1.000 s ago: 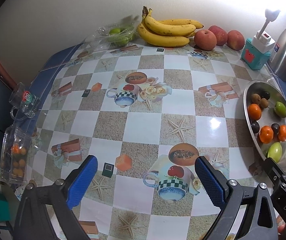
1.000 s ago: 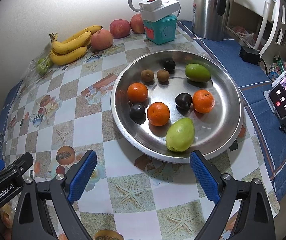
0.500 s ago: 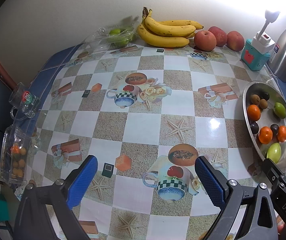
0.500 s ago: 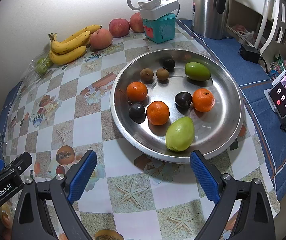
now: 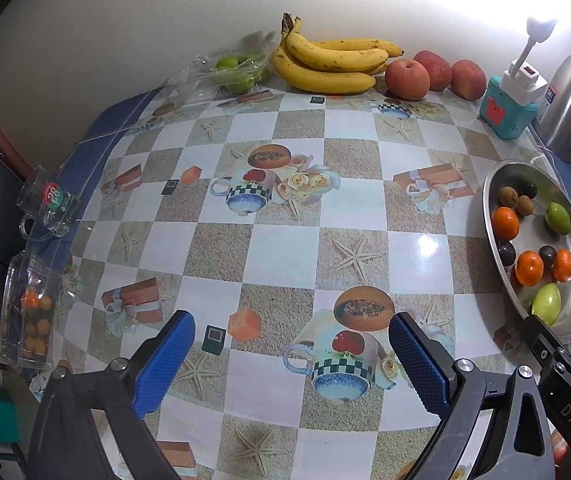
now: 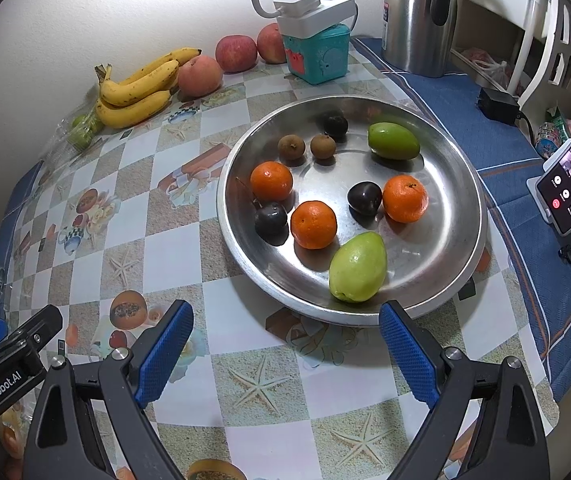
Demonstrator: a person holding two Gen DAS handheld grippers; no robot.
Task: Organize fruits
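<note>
Since a second ago, both views have barely shifted; the metal tray (image 6: 461, 240) sits slightly farther off in the left view. Right gripper (image 6: 285, 354) hangs wide and empty above the table (image 6: 221, 308), the tray just ahead of its fingertips, its pale green fruit (image 6: 358, 267) nearest. Left gripper (image 5: 291, 364) is also wide and empty, with bananas (image 5: 329, 62) and apples (image 5: 407, 74) far ahead.
</note>
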